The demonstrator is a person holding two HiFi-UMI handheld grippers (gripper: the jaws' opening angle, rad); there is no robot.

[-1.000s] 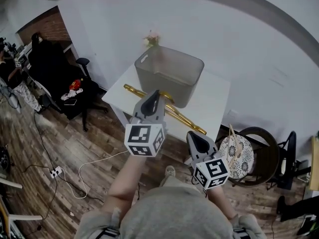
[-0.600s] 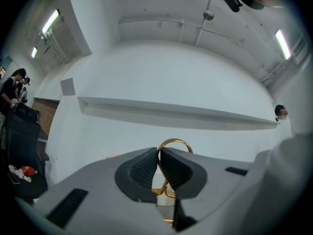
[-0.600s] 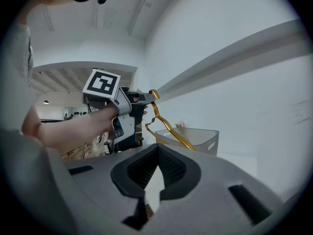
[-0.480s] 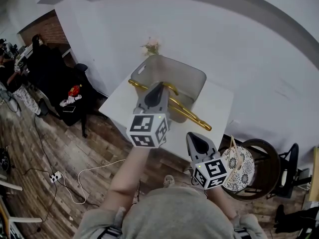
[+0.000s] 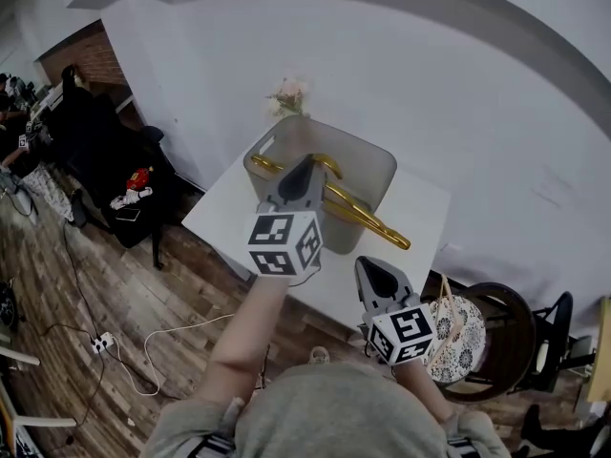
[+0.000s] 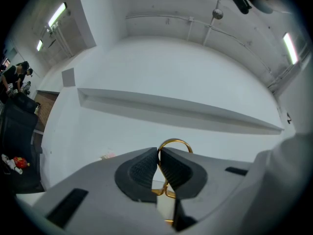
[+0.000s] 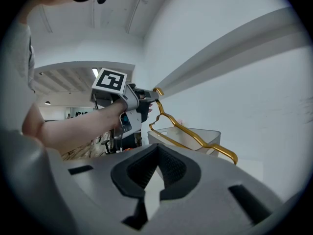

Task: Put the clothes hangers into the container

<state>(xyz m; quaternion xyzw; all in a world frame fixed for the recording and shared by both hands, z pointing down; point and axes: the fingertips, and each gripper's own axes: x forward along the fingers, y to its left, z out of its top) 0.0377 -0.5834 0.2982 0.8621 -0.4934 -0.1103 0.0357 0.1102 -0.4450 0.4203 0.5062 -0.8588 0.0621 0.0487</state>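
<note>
A gold clothes hanger (image 5: 368, 219) hangs in the air, slanting over the front rim of the grey container (image 5: 377, 151) on the white table (image 5: 415, 208). My left gripper (image 5: 305, 165) is shut on the neck just under its hook (image 6: 175, 141), above the container's near side. The right gripper view shows the same hanger (image 7: 195, 139) dangling from my left gripper (image 7: 154, 93) in front of the container (image 7: 208, 132). My right gripper (image 5: 374, 267) stays lower, near the table's front edge, shut with nothing in it (image 7: 157, 148).
A small pink flower bunch (image 5: 288, 93) stands behind the container against the white wall. A round chair with a patterned cushion (image 5: 460, 315) sits to the right of the table. A black chair with clutter (image 5: 124, 179) and a cable with a power strip (image 5: 95, 342) lie to the left.
My left gripper has lifted the hanger off the table and carried it up and back, over the container. The right gripper has hardly moved.
</note>
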